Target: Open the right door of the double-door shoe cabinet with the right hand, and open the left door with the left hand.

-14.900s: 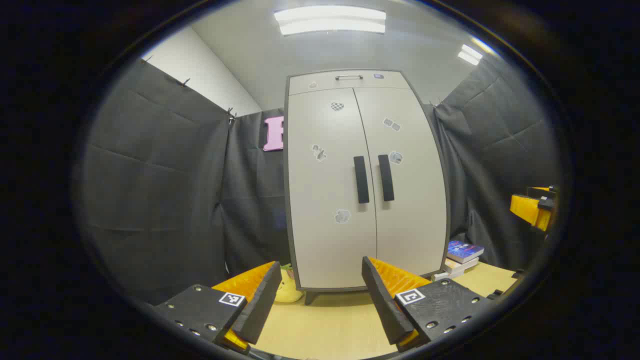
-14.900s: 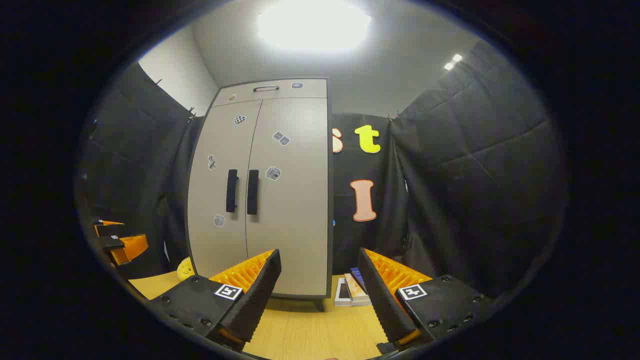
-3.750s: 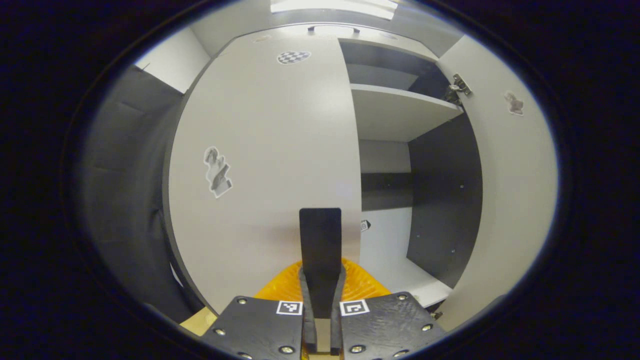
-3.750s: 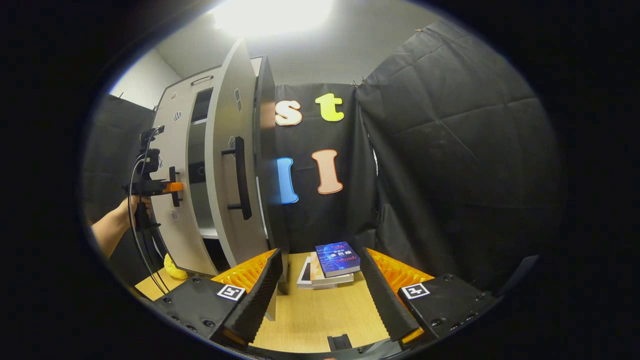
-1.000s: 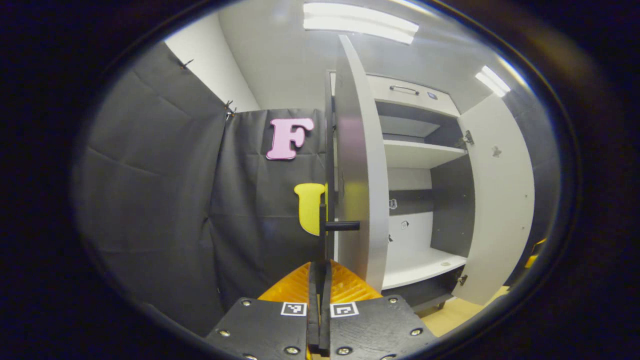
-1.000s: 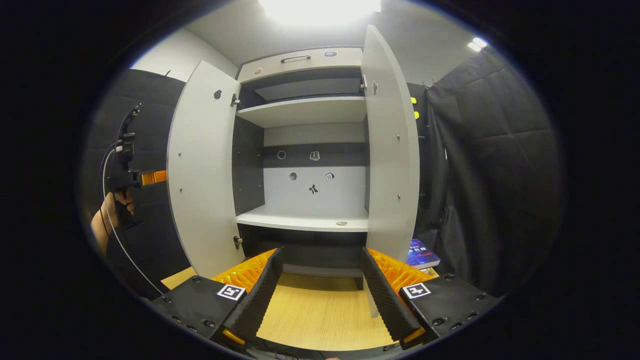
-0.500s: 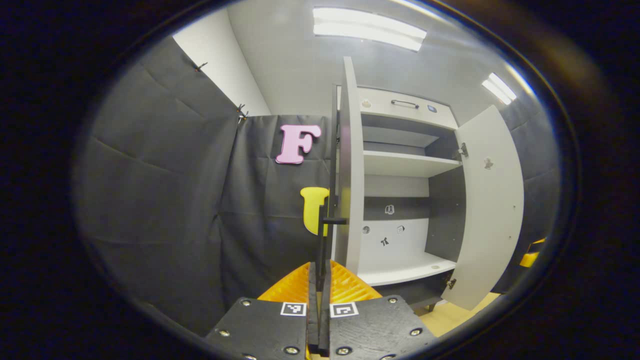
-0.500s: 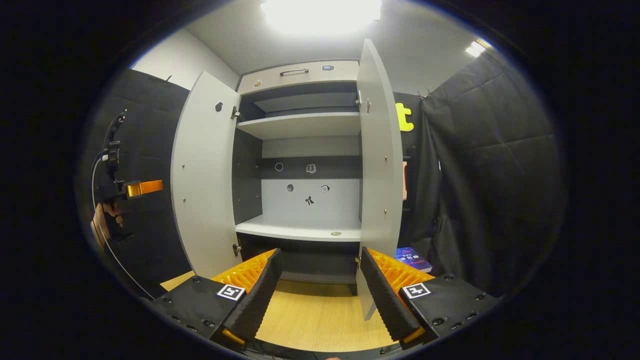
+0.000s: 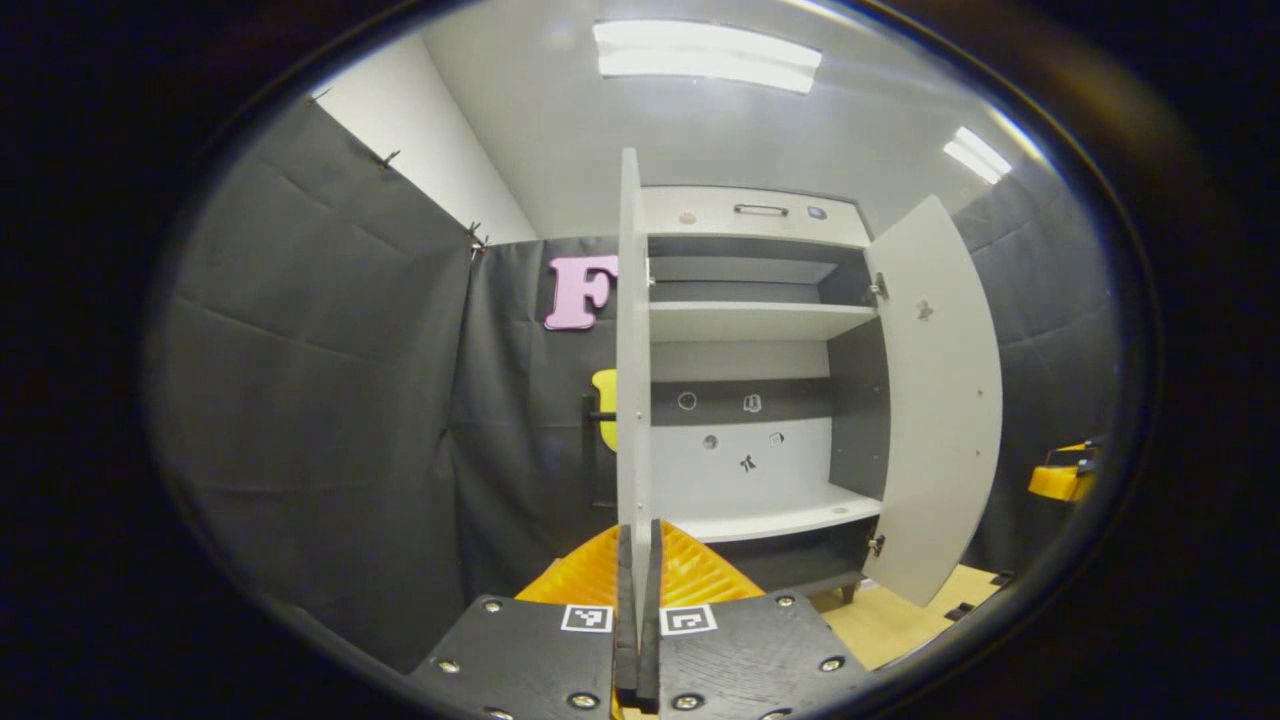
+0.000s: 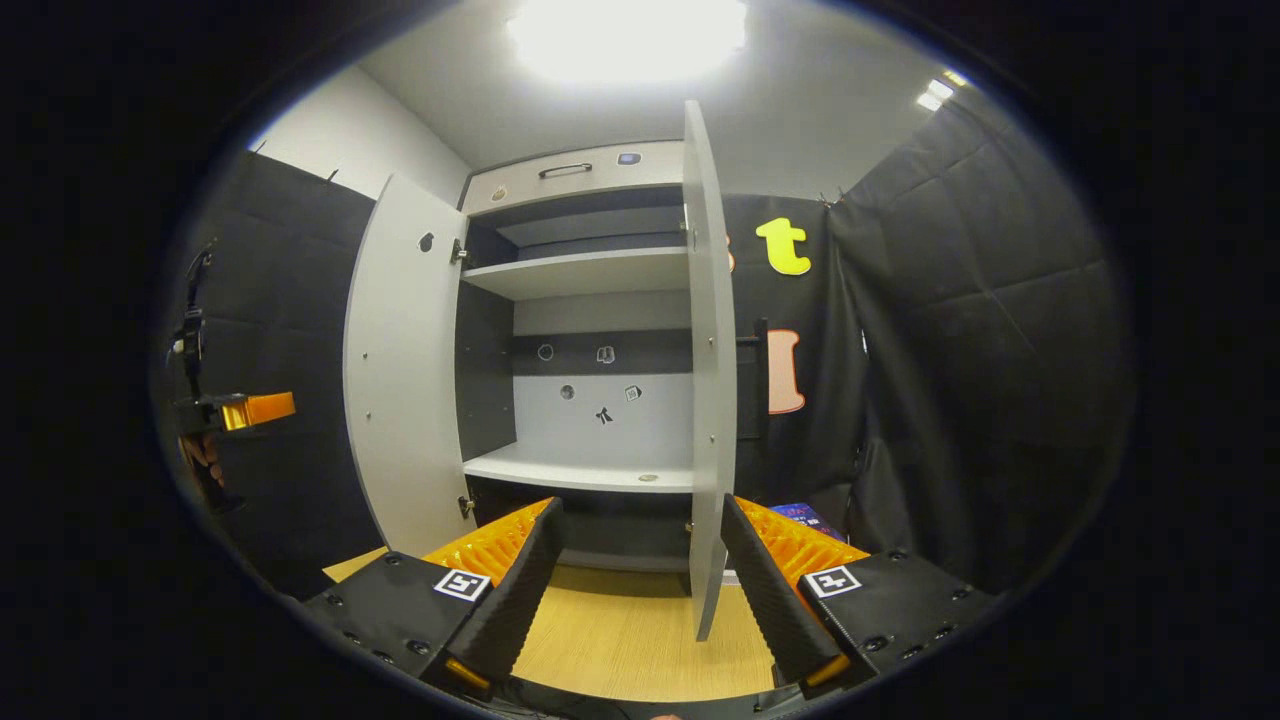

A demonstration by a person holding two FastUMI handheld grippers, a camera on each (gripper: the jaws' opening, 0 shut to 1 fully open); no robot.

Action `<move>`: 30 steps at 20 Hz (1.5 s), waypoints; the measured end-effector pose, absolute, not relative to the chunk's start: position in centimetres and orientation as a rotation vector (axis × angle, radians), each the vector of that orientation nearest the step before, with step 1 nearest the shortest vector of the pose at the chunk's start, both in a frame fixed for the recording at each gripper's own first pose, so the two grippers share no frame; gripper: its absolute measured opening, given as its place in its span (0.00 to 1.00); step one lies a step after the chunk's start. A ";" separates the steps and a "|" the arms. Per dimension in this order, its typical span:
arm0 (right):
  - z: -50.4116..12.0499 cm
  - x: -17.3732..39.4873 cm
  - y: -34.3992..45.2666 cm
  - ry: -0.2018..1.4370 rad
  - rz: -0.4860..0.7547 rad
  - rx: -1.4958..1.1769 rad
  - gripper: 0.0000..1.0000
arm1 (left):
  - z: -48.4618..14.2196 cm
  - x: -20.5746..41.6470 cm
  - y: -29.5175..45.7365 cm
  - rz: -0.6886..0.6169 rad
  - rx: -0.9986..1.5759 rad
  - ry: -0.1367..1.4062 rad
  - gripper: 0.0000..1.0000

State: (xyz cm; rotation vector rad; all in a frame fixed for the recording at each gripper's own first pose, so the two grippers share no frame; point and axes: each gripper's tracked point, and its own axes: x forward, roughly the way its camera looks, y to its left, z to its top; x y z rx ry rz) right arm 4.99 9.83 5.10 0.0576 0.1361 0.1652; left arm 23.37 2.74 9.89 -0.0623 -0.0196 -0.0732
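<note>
Both pale grey doors of the tall shoe cabinet [image 10: 600,330] swung out: left door [image 9: 632,400] edge-on, upright, dead ahead of pinched, empty left tongs [image 9: 637,610]; right door [image 10: 708,400] between gaping right tongs [image 10: 640,580].

staged recording booth: black cloth walls [image 10: 980,330], ceiling light panels [image 9: 705,55], lone shoe cabinet [image 9: 750,400] on wooden floor [image 10: 630,640].

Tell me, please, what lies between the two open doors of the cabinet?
In the right gripper view, between the left door and the right door lies the open inside of the cabinet: an upper shelf, a lower shelf and small stickers on the back wall.
</note>
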 end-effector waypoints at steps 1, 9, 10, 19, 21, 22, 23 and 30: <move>5.0 4.7 9.5 0.135 0.164 0.056 0.98 | 9.7 23.0 2.7 -0.075 -0.060 -0.012 0.02; 5.2 3.3 8.4 0.123 0.156 0.058 0.98 | 8.5 21.2 2.7 -0.063 -0.037 0.038 0.02; 5.2 3.2 8.3 0.121 0.157 0.058 0.98 | 8.5 21.0 2.8 -0.057 -0.036 0.042 0.02; 5.5 2.9 8.9 0.114 0.164 0.056 0.98 | 8.2 20.7 3.0 -0.023 -0.058 0.055 0.34; 5.7 2.9 8.8 0.109 0.159 0.053 0.98 | 8.2 20.7 2.9 -0.024 -0.062 0.047 0.46; 5.7 2.9 8.8 0.107 0.158 0.054 0.98 | 8.3 20.8 2.8 -0.024 -0.064 0.045 0.52; 5.8 2.9 8.8 0.106 0.155 0.055 0.98 | 8.3 20.7 3.0 -0.020 -0.063 0.042 0.63; 5.8 2.9 8.4 0.101 0.136 0.056 0.98 | 8.6 20.8 3.9 0.042 -0.068 0.018 0.92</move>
